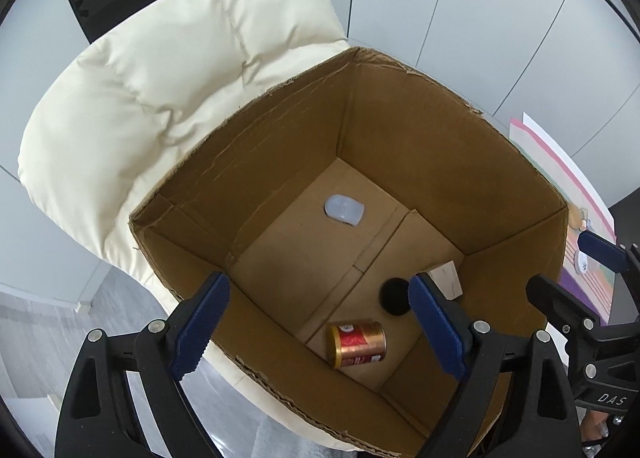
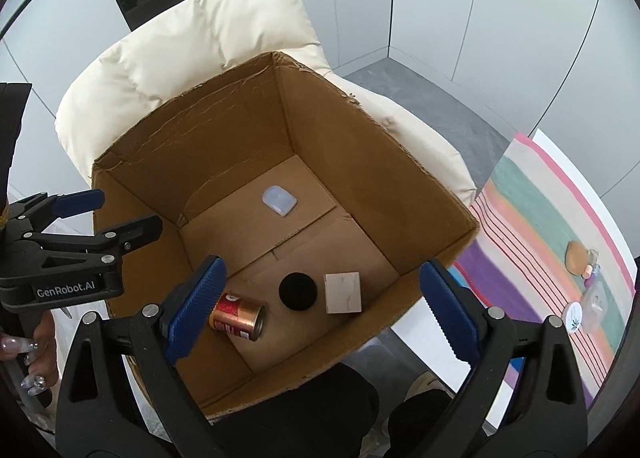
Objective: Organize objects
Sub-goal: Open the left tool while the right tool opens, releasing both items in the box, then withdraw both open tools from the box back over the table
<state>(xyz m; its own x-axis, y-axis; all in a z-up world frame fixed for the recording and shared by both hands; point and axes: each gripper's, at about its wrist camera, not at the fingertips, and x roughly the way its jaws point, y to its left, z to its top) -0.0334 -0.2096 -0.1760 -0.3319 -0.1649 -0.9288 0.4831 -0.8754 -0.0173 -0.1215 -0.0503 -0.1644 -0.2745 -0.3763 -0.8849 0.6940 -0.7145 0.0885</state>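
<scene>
An open cardboard box (image 1: 420,162) (image 2: 224,130) stands on a cream cushioned chair (image 1: 160,90). On its floor lie a red and gold can (image 1: 357,343) (image 2: 239,317) on its side, a black disc (image 1: 394,296) (image 2: 298,291), a small beige box (image 1: 446,278) (image 2: 343,293) and a pale bluish rounded piece (image 1: 343,209) (image 2: 279,200). My left gripper (image 1: 320,322) (image 2: 128,210) hangs open over the box's near left part. Open as well, my right gripper (image 2: 322,312) (image 1: 560,262) hovers above the near right part. Neither has anything between its blue pads.
A striped cloth (image 2: 560,210) covers a white table to the right of the box. It carries a brown rounded object (image 2: 576,256), a white round lid (image 2: 575,318) and a clear item (image 2: 596,298). A hand (image 2: 28,342) grips the left handle. Grey walls stand behind.
</scene>
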